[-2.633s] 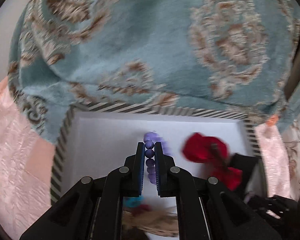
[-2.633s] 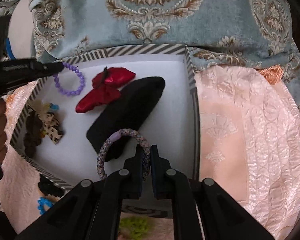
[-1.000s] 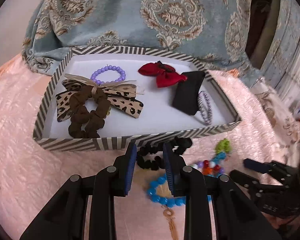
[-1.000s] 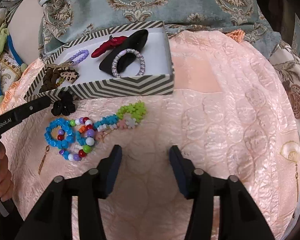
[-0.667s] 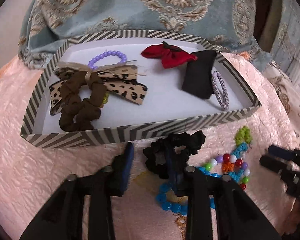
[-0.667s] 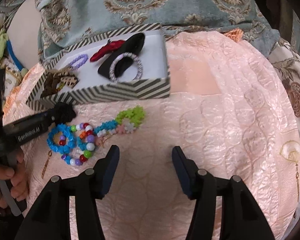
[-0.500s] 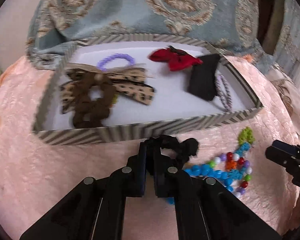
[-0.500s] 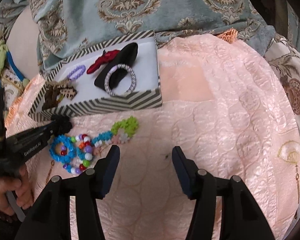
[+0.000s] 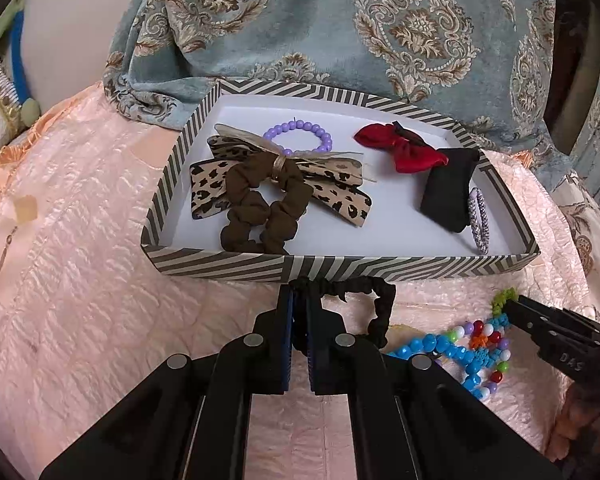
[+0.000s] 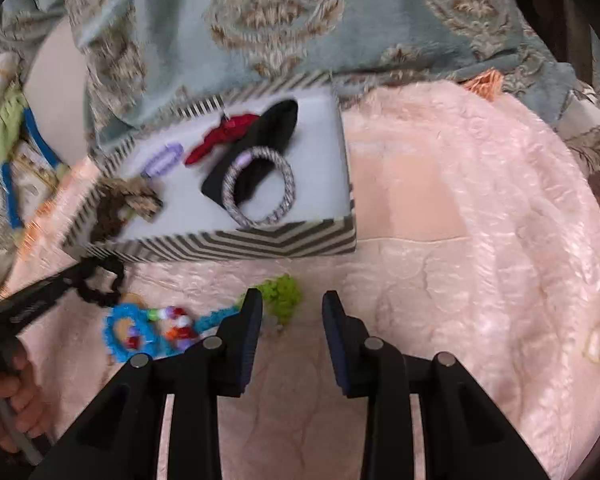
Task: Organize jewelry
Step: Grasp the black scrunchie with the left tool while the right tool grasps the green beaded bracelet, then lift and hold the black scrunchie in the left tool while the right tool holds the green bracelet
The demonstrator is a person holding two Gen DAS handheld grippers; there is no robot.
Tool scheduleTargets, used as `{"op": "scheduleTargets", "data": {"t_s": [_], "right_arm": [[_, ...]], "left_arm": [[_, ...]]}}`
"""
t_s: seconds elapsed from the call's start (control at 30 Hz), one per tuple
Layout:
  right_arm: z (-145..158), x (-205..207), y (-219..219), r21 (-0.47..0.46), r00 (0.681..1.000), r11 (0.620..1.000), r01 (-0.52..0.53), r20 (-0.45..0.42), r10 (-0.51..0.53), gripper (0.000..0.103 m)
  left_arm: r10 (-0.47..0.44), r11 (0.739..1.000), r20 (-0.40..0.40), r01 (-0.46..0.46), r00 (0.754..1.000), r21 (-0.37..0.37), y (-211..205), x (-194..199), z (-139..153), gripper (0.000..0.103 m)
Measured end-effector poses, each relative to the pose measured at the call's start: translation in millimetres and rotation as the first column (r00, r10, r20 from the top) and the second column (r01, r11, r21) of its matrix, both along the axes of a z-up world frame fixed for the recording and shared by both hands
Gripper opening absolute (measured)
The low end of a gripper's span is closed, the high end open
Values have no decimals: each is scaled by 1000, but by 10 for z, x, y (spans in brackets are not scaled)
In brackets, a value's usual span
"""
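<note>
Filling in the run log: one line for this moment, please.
left tongs: shut on black scrunchie | right tongs: open, closing, nothing between | striped box: five pieces inside

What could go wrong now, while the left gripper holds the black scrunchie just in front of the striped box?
1. The black scrunchie hangs down to the blue bead bracelet; lifting may drag the beads along.
2. The left gripper pinches only a small part of it, so it might slip out.
3. The scrunchie sits right at the striped box wall and could catch on the rim if carried low.
</note>
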State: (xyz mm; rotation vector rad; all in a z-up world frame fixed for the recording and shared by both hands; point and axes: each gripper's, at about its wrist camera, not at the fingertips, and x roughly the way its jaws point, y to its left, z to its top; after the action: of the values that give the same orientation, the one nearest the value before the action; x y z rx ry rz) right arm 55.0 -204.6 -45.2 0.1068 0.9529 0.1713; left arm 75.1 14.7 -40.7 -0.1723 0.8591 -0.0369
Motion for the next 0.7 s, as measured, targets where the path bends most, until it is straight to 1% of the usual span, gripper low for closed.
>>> {"op": "scheduleTargets", "data": {"t_s": [0.13,0.2,0.23,0.27,0.37,0.57,0.63,0.7], "right_arm": [[-13,7,153,-87,999,996,-34,21,36,32],[-11,-11,207,-101,997,993,-68,31,72,20],[-3,-23,229,-104,996,991,-83,35,87,12],[12,-41,228,-111,995,990,-87,41,92,12],[130,-135,135,-56,995,997,-55,78,60,12],[606,-513,-72,15,977,1000,-23,214,19,12],[737,-600,-143,55,971,998,-33,240,19,12],[796,-626,-194,71,969,997,-29,245,11,12]], "left_arm": [[2,1000,-5,-2,1000,7,1,-7,-11,0],[6,1000,-8,-5,1000,9,8,-12,-20,0],[8,1000,-8,-8,1000,10,13,-18,-22,0],[12,1000,-9,-12,1000,11,19,-26,-20,0],[17,1000,-5,-17,1000,7,41,-51,3,0],[22,1000,0,-22,1000,15,68,-121,32,0],[14,1000,7,-14,1000,19,78,-171,64,0],[10,1000,18,-11,1000,28,88,-241,88,0]]}}
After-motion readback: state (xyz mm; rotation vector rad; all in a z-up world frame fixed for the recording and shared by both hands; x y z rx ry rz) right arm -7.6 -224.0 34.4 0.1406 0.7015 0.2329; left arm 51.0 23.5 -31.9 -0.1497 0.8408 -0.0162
